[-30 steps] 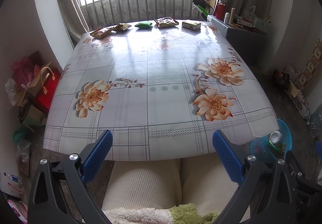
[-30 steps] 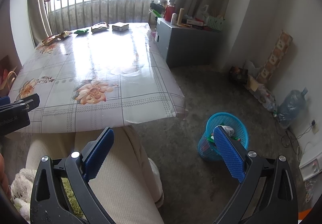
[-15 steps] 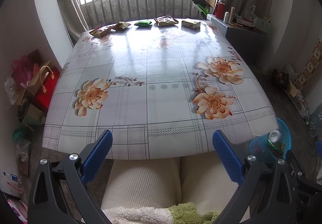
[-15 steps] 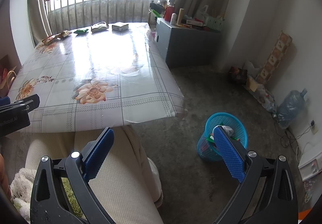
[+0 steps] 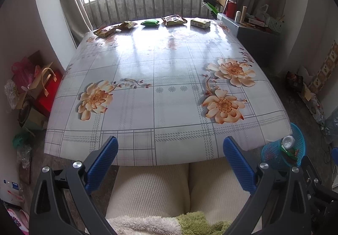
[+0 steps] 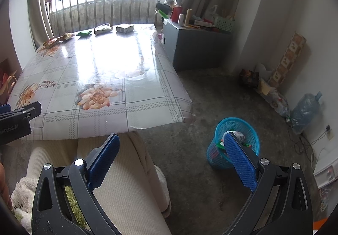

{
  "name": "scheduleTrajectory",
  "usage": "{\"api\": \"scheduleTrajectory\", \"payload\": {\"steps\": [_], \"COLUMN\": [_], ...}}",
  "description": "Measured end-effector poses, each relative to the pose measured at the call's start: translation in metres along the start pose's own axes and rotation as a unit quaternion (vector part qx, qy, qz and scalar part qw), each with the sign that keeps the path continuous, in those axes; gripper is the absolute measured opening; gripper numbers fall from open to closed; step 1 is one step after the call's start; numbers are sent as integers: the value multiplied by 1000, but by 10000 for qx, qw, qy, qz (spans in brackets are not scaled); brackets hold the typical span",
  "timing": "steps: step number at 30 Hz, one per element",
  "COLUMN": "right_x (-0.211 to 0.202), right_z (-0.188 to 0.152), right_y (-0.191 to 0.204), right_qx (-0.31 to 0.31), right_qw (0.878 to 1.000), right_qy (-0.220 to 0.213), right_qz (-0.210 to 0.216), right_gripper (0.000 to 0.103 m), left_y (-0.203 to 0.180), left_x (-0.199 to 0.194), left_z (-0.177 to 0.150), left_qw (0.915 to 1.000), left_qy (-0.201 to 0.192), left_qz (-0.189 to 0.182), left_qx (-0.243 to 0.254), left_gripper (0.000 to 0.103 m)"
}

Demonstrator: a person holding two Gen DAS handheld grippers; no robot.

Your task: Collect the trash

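Several snack packets lie in a row at the far edge of the floral table (image 5: 169,70): a yellow packet (image 5: 104,31), a green packet (image 5: 150,22), a brown packet (image 5: 173,20) and a small box (image 5: 200,22). The same row shows in the right wrist view, with the green packet (image 6: 83,33) and the box (image 6: 124,28). A blue mesh trash basket (image 6: 236,142) with litter in it stands on the floor right of the table, also visible as the basket (image 5: 283,148). My left gripper (image 5: 170,146) is open above the near table edge. My right gripper (image 6: 170,144) is open over the floor, holding nothing.
A person's lap in cream trousers (image 5: 169,188) is under the near table edge. Bags and boxes (image 5: 31,91) crowd the floor on the left. A grey cabinet (image 6: 196,44) with bottles stands right of the table. A water jug (image 6: 306,110) and clutter line the right wall.
Both views have shifted only slightly; the grippers stay open and nothing on the table has moved.
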State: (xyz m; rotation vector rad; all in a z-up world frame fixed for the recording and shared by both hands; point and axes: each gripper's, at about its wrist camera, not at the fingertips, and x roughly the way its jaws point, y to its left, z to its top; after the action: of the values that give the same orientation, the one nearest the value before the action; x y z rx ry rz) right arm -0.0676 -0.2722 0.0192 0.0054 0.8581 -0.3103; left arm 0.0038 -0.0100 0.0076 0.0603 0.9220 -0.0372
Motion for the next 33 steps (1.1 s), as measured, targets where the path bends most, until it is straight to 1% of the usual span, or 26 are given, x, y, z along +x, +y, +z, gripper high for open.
{"api": "scheduleTrajectory", "payload": {"steps": [33], "right_x": [-2], "right_z": [3], "right_y": [-1], "right_qx": [-29], "right_qw": [10000], "right_qy": [-16], "right_qz": [22], "right_gripper": [95], "left_y": [-1], "left_x": [0], "left_z": [0], "left_qw": [10000], "left_qy": [3], "left_qz": [3], "left_qx": [9], "left_gripper": [97]}}
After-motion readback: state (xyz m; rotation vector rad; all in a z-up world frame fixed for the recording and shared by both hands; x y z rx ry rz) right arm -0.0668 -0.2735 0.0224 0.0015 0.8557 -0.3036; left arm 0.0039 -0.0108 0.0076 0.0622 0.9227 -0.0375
